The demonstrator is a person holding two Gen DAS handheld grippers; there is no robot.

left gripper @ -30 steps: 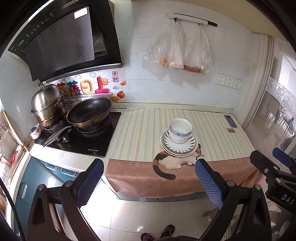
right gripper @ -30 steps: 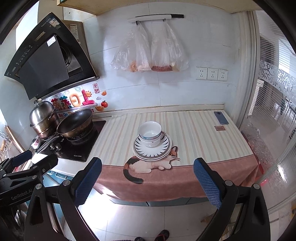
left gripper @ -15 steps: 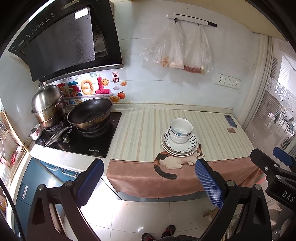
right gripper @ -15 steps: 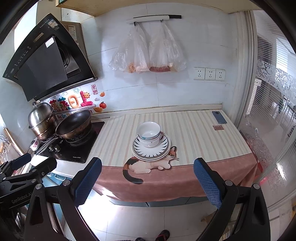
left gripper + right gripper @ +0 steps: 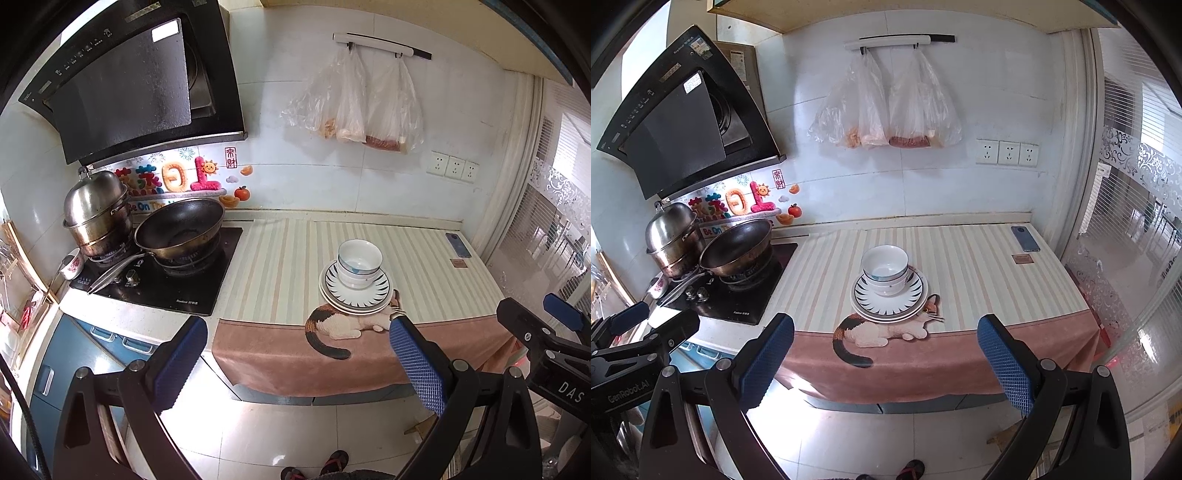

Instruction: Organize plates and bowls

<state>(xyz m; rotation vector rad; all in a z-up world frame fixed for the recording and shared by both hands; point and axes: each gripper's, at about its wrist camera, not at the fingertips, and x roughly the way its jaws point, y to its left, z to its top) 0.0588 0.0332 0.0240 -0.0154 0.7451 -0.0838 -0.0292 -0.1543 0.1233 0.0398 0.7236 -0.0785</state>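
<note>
Left wrist view: bowls (image 5: 359, 266) upright on plates (image 5: 356, 297); both hand-held grippers (image 5: 297, 363) (image 5: 886, 362) wide.

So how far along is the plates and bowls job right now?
Bowls already sit nested on the stacked plates on the striped counter. Nothing is in hand: left gripper and right gripper are open, back from the counter. Whatever remains isn't evident.

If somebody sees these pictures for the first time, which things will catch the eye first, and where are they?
First, the nested white bowls on the stacked black-and-white striped plates, mid-counter, just behind a calico cat picture on the pink cloth. Left of that, a black wok and a steel steamer pot sit on the stove. In the foreground, the right hand-held gripper and left hand-held gripper are open.
</note>
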